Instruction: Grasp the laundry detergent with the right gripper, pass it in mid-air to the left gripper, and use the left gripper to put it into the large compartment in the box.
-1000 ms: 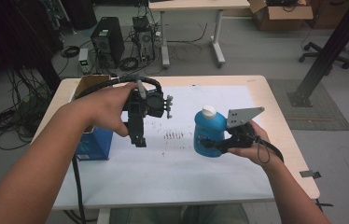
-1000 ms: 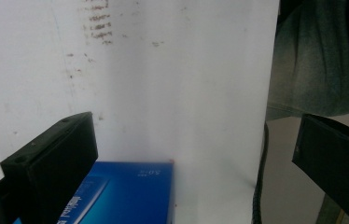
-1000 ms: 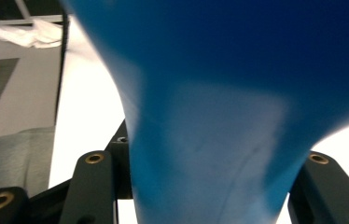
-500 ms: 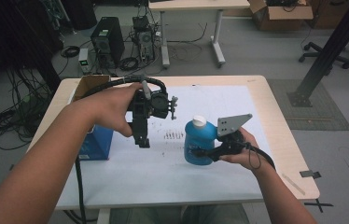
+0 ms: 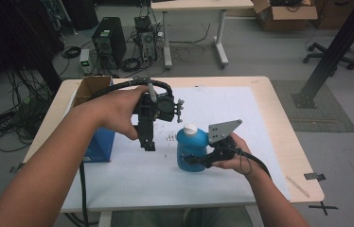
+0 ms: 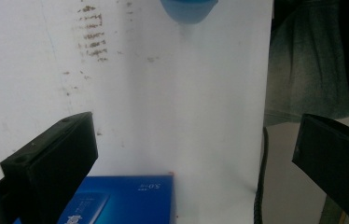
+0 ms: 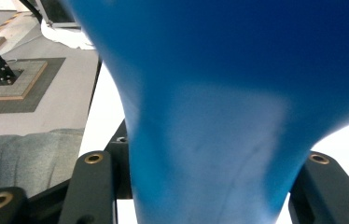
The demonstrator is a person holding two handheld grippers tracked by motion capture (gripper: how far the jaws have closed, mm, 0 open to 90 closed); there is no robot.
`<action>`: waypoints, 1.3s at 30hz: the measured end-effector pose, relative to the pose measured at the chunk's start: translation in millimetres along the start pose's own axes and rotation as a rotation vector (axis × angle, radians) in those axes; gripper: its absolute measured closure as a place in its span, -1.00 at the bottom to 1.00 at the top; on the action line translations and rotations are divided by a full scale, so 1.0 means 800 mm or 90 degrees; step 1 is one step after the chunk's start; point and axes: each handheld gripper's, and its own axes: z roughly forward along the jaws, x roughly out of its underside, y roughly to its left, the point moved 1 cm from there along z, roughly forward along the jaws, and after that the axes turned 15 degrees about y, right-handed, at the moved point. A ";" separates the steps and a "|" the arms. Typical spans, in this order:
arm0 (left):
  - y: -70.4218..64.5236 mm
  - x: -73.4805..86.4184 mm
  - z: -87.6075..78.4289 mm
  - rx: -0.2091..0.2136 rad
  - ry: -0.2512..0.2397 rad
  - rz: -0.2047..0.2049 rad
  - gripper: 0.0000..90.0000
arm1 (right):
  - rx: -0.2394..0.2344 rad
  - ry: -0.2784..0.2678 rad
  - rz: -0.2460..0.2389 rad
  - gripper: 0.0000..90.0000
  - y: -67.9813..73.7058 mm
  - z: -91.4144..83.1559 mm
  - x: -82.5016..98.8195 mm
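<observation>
Right gripper (image 5: 195, 160), clamped on the blue bottle (image 5: 191, 150) standing upright just right of the blue box (image 5: 100, 146), with the left gripper (image 5: 147, 142) wide open above: an off-centre squeeze may tip the bottle or loosen its white cap (image 5: 190, 128).

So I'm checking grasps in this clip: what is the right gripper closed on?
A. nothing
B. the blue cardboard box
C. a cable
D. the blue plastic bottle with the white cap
D: in the high view the right gripper clamps the blue plastic bottle with the white cap, and the right gripper view shows blue plastic pinched between its jaws.
</observation>
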 end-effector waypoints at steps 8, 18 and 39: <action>0.001 -0.005 0.001 0.002 -0.002 0.005 -1.00 | -0.002 -0.001 -0.012 0.03 0.001 0.012 -0.005; -0.003 -0.013 0.001 0.002 -0.001 0.011 -1.00 | -0.014 -0.013 -0.028 0.03 0.004 0.023 -0.014; -0.012 -0.022 0.012 0.009 0.001 0.016 -1.00 | -0.032 -0.041 -0.041 0.03 0.005 0.062 -0.037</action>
